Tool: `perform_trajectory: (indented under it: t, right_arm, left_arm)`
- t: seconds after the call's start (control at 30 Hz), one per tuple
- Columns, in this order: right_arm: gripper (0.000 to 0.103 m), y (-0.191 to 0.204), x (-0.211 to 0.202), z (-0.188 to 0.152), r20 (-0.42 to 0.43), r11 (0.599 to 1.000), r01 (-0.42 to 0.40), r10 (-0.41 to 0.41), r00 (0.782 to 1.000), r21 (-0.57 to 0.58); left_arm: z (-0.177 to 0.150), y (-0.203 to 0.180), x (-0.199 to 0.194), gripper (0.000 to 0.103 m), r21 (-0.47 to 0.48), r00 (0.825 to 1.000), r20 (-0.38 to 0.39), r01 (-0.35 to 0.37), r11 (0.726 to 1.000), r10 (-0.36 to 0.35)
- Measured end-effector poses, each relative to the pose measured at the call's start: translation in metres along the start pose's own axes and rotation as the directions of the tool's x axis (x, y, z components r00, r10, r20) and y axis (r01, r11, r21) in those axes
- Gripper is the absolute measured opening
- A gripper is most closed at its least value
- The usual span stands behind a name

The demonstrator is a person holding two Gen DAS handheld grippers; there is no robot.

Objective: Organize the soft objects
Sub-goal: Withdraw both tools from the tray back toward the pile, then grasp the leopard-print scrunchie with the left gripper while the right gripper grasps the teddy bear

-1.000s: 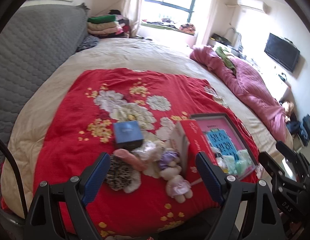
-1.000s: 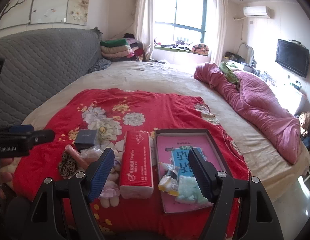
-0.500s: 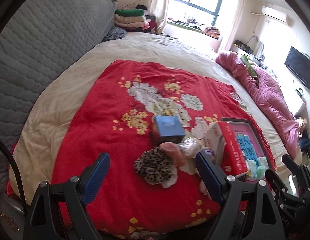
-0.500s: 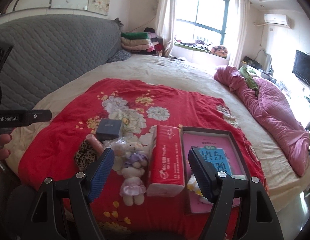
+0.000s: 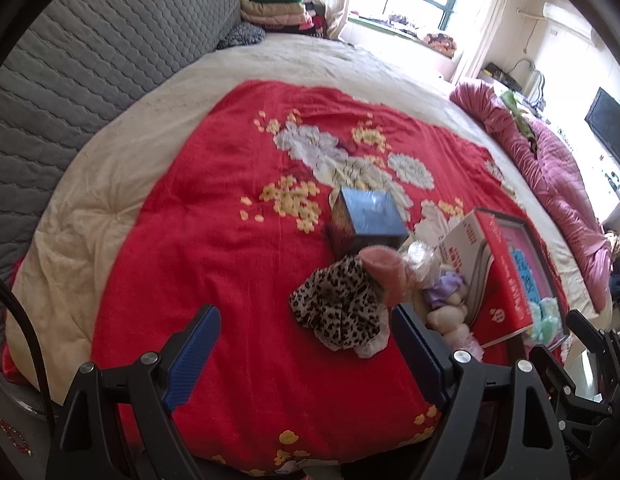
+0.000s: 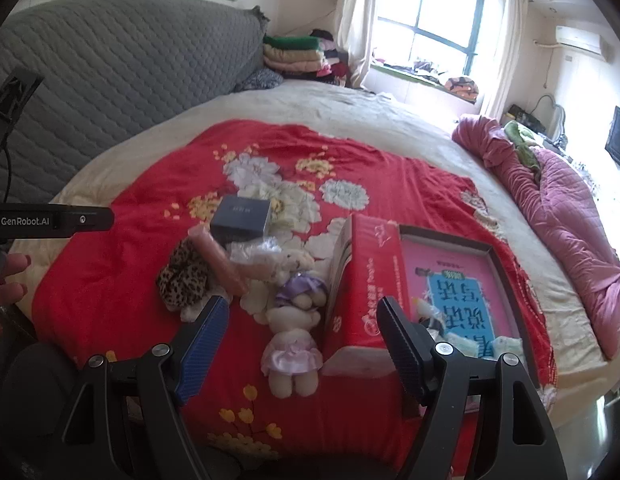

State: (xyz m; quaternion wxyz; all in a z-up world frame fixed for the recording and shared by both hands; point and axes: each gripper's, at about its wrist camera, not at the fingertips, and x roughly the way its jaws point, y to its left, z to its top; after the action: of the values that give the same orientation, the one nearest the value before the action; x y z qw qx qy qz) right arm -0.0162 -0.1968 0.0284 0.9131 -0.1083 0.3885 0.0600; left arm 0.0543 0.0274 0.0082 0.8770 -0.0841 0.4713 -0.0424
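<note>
On the red flowered quilt [image 5: 213, 248] lies a small heap: a leopard-print cloth [image 5: 342, 308], a pink roll [image 5: 384, 272], a clear plastic bag [image 6: 257, 250] and a plush bear in a lilac dress [image 6: 293, 332]. My left gripper [image 5: 305, 344] hovers open just short of the leopard cloth, nothing between its blue pads. My right gripper [image 6: 301, 336] stands open above the bear's lower half, apart from it. A red tissue pack [image 6: 362, 292] lies beside the bear, and a dark blue box [image 5: 368, 216] sits behind the heap.
A shallow tray [image 6: 498, 276] with a pink booklet and small packets lies right of the tissue pack. A pink duvet [image 6: 558, 208] is bunched at the bed's right side. A grey quilted headboard [image 5: 77, 60] and folded blankets [image 6: 293, 52] stand behind. A person's hand [image 6: 7, 280] holds the left gripper.
Both grippers have sunk and drawn closer to the heap on the quilt, shifting leftward, so the objects look larger. The jaws kept their width. Nothing on the bed moved.
</note>
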Motion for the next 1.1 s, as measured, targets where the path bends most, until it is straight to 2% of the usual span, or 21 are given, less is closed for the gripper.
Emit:
perform_trajectory:
  t: [0.37, 0.63, 0.7, 0.8, 1.03, 1.1]
  right_arm:
    - [0.078, 0.037, 0.057, -0.018, -0.127, 0.995, -0.002, -0.011, 0.992, -0.104]
    - [0.077, 0.052, 0.105, -0.034, -0.237, 0.988, 0.067, -0.099, 0.967, -0.139]
    - [0.078, 0.054, 0.116, -0.038, -0.263, 0.988, 0.061, -0.097, 0.96, -0.143]
    - [0.077, 0.055, 0.127, -0.04, -0.274, 0.984, 0.086, -0.126, 0.953, -0.154]
    - [0.063, 0.042, 0.151, -0.039, -0.305, 0.981, 0.145, -0.179, 0.935, -0.132]
    - [0.052, 0.038, 0.158, -0.039, -0.318, 0.98, 0.155, -0.188, 0.929, -0.127]
  left_arm:
    - [-0.011, 0.001, 0.054, 0.086, -0.005, 0.997, -0.074, 0.018, 1.0, -0.019]
    - [-0.005, 0.006, 0.085, 0.086, -0.021, 0.995, -0.095, 0.03, 0.999, -0.032]
    - [-0.003, 0.007, 0.094, 0.086, -0.02, 0.994, -0.107, 0.03, 0.999, -0.032]
    - [-0.002, 0.007, 0.107, 0.086, -0.016, 0.992, -0.123, 0.031, 0.999, -0.033]
    - [0.003, 0.005, 0.129, 0.086, -0.011, 0.989, -0.142, 0.037, 0.999, -0.038]
    - [0.004, 0.004, 0.135, 0.086, -0.005, 0.989, -0.142, 0.034, 0.999, -0.035]
